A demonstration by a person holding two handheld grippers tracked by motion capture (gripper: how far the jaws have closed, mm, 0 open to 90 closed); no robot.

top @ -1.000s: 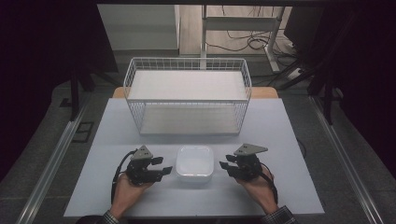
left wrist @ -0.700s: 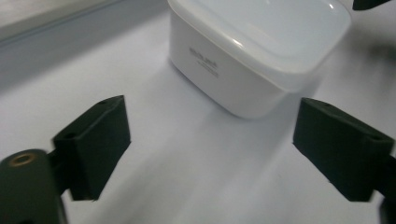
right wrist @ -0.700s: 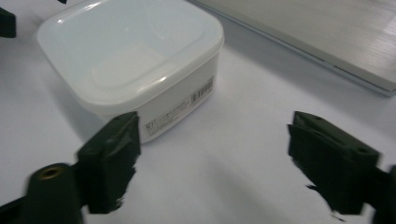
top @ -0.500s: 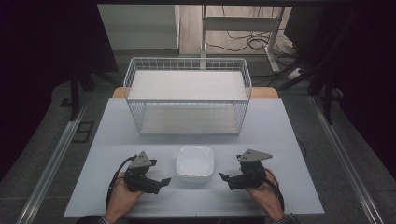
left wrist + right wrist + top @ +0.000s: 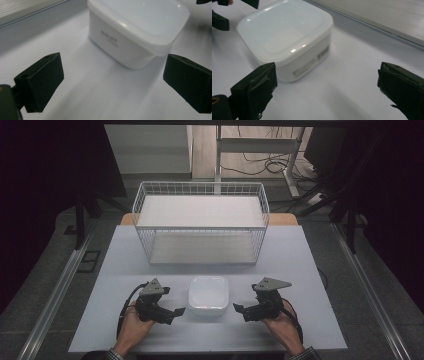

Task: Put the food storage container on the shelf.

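A white plastic container with a lid (image 5: 208, 295) sits on the table between my two grippers. My left gripper (image 5: 174, 309) is just left of it, open, its jaws pointing at the container's side. My right gripper (image 5: 241, 308) mirrors it on the right, also open. Both pairs of jaws have just been opening, with nothing between them. In the left gripper view the container (image 5: 135, 32) stands beyond the wide-spread black pads (image 5: 42, 80). The right gripper view shows the container (image 5: 284, 37) ahead and left of the pads (image 5: 257, 87), untouched.
A white wire basket (image 5: 200, 184) with a pale board inside stands behind the container at the back of the white table (image 5: 300, 270). Dark floor and metal rails flank the table. Cables lie on the floor far behind.
Both pairs of jaws have spread wider. The left gripper has drawn slightly back toward the near edge; the container has stayed put.
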